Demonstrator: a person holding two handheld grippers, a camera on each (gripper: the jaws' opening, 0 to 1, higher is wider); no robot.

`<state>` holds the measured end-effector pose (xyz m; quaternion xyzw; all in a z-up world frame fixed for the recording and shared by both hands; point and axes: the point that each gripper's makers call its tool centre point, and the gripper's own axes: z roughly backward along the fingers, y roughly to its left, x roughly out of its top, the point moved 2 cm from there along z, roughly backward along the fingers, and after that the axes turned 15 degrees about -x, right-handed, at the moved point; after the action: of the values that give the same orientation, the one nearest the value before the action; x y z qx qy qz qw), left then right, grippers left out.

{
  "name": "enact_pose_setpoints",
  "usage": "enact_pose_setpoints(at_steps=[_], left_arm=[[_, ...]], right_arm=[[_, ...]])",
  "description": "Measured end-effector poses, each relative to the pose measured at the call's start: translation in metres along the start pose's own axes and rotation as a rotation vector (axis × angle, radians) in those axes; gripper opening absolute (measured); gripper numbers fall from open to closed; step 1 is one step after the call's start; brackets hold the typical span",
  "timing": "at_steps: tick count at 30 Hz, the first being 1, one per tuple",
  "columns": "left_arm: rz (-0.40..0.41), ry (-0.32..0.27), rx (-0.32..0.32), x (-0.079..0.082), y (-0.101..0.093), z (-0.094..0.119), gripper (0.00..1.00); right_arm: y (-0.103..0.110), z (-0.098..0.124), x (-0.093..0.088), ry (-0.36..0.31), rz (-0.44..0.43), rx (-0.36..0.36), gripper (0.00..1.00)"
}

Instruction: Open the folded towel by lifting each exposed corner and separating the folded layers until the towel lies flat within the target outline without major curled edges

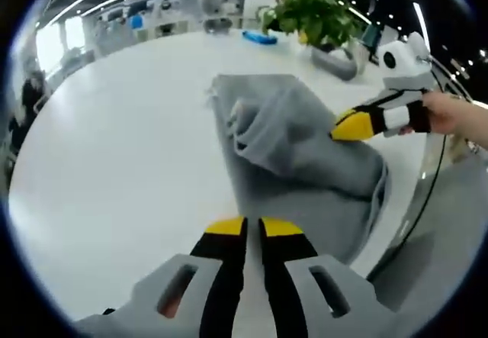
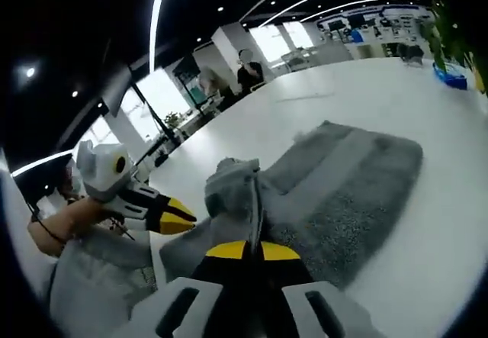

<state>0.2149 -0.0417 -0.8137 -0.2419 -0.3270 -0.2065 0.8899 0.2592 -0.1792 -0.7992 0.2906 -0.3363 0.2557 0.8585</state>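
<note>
A grey towel (image 1: 305, 155) lies partly folded on the round white table (image 1: 122, 162). One layer is pulled up into a bunched ridge (image 2: 232, 189). My right gripper (image 2: 252, 248) is shut on that raised layer; in the left gripper view it comes in from the right, held by a hand, with its yellow tips (image 1: 343, 128) pinching the fold. My left gripper (image 1: 253, 227) sits at the towel's near edge, jaws shut, and I see no cloth between them. In the right gripper view the left gripper (image 2: 181, 216) hovers just left of the raised fold.
A potted plant (image 1: 316, 14) in a grey planter (image 1: 335, 59) and a blue object (image 1: 259, 38) stand at the table's far side. The table edge (image 1: 404, 223) runs close to the towel's right side, with a cable hanging there. People stand in the background (image 2: 248, 67).
</note>
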Motion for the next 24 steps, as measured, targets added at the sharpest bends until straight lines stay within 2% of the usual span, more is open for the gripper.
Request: enact_pose_setpoints(at_steps=[13, 20, 24], left_arm=[[0.076, -0.075, 0.017, 0.008, 0.008, 0.009, 0.05], [0.149, -0.122, 0.045, 0.011, 0.018, 0.015, 0.05], [0.158, -0.146, 0.06, 0.014, 0.021, 0.018, 0.05]], right_arm=[[0.031, 0.018, 0.016, -0.07, 0.114, 0.047, 0.0], [0.051, 0.029, 0.013, -0.086, 0.184, 0.079, 0.0], [0.058, 0.033, 0.012, -0.087, 0.217, 0.094, 0.0]])
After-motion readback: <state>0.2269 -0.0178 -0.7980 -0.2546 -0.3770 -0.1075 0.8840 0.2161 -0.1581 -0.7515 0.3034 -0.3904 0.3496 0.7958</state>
